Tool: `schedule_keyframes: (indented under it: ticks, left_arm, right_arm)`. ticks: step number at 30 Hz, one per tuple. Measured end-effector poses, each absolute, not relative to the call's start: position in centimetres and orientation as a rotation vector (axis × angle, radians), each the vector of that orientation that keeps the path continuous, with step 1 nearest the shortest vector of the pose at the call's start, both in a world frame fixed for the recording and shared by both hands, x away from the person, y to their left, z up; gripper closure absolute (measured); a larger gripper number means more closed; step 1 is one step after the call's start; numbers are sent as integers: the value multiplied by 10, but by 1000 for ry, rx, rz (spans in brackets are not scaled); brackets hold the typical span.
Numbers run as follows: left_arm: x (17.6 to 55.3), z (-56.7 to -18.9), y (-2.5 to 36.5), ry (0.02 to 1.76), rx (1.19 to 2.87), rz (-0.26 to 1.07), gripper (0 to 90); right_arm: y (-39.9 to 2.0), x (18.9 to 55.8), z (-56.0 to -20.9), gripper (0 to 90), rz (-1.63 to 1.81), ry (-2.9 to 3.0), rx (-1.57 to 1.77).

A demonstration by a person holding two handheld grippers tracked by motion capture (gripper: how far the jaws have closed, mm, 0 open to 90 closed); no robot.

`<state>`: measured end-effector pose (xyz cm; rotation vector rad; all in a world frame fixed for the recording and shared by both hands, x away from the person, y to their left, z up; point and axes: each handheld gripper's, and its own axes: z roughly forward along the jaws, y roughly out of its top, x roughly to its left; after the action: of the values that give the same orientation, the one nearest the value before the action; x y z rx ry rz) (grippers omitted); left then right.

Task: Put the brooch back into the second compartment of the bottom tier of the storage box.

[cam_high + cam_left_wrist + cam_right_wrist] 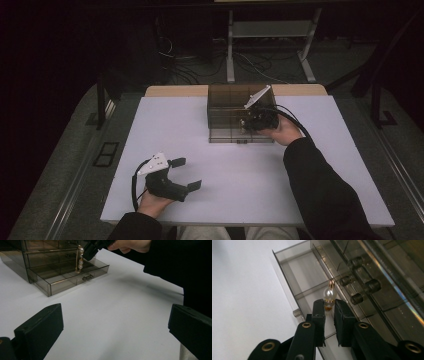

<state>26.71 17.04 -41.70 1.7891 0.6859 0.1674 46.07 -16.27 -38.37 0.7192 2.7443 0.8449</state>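
A smoky clear drawer box (227, 102) stands at the back middle of the white table (165, 125). Its bottom drawer (62, 281) is pulled out, with divided compartments inside. My right gripper (329, 306) is shut on a gold pin with pearls (329, 293), which hangs upright over that open drawer (297, 272). The left gripper view shows the same pin (80, 261) dangling from the right gripper (91, 251). My left gripper (187, 173) rests near the table's front left, jaws wide open (115, 330) with nothing between them.
The closed upper drawers carry round clear knobs (357, 262). A dark sleeve (320, 185) crosses the table's right half. Bare white table lies between the left gripper and the box. Behind the table are desk legs (230, 55) and cables on the floor.
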Motion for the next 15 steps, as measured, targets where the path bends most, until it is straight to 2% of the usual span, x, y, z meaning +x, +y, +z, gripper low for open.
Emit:
schedule_keyframes:
  ticks: [15]
  left_arm:
    - [267, -417, 170, 684, 1791, 166, 0]
  right_arm:
    - [-158, 469, -398, 785, 781, 2758, 724]
